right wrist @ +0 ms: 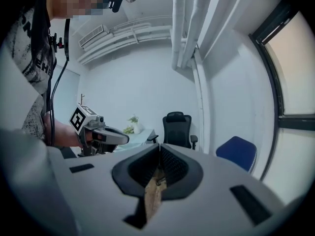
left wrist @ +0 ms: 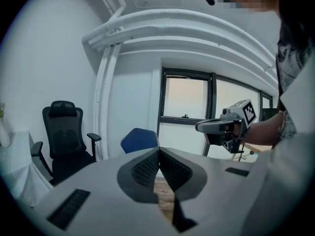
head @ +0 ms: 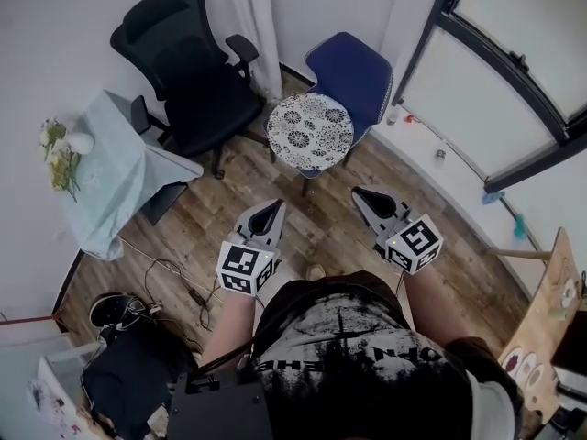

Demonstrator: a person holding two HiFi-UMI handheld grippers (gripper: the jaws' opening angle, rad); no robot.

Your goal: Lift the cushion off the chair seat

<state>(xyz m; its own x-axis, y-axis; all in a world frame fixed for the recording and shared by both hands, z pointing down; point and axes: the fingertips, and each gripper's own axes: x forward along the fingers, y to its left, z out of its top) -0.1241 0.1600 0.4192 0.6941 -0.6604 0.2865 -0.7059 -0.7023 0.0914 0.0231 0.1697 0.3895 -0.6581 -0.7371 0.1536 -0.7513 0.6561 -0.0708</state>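
The wooden floor (head: pixel 321 232) spread out under me, and a dark-framed window (head: pixel 514 71) ran along the wall on my right. A black office chair (head: pixel 188 71) stood by the far wall, with a surface (head: pixel 115 168) draped in a pale cloth just to its left. To the right of the black chair, past a white pipe in the corner, stood the blue chair (head: pixel 358 67). The cushion (head: pixel 310 126), round and white with dark flower-like prints, lay flat on that chair's seat and covered most of it, with the blue backrest rising behind it. I held both tools out low in front of me, side by side, pointing toward that chair and well apart from it. My left tool (head: pixel 272 207) had its jaws pressed together at the tips with nothing between them, only floor showing past them. My right tool (head: pixel 360 193) was closed the same way and empty, neither one touching the cushion. A small bunch of pale flowers (head: pixel 60 154) sat at the far left edge of the cloth-covered surface.
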